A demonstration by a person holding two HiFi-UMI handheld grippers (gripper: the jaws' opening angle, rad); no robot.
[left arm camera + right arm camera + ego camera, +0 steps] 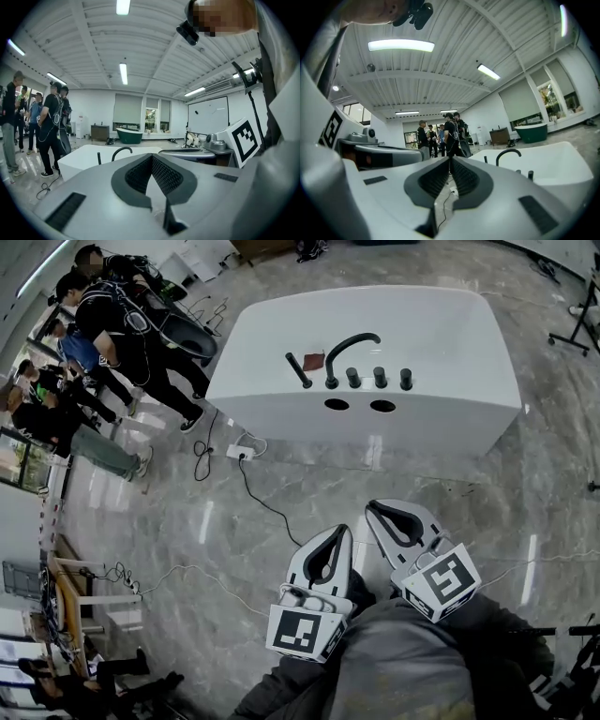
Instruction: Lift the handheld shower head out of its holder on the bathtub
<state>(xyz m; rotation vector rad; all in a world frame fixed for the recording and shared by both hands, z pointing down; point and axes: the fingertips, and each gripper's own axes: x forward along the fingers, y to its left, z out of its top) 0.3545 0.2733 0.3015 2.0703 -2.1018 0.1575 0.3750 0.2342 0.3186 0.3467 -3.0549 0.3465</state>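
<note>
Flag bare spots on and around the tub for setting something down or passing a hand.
Free: bathtub deck right of the last knob, deck left of the shower head, wide white top behind the spout, floor right of the cable. Crowded: the row from shower head to that knob; people stand far left.

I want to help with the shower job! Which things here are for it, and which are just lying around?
For the job: handheld shower head, bathtub, left gripper, right gripper.
Just around: curved spout, knobs, power strip on the floor, people standing by.
</note>
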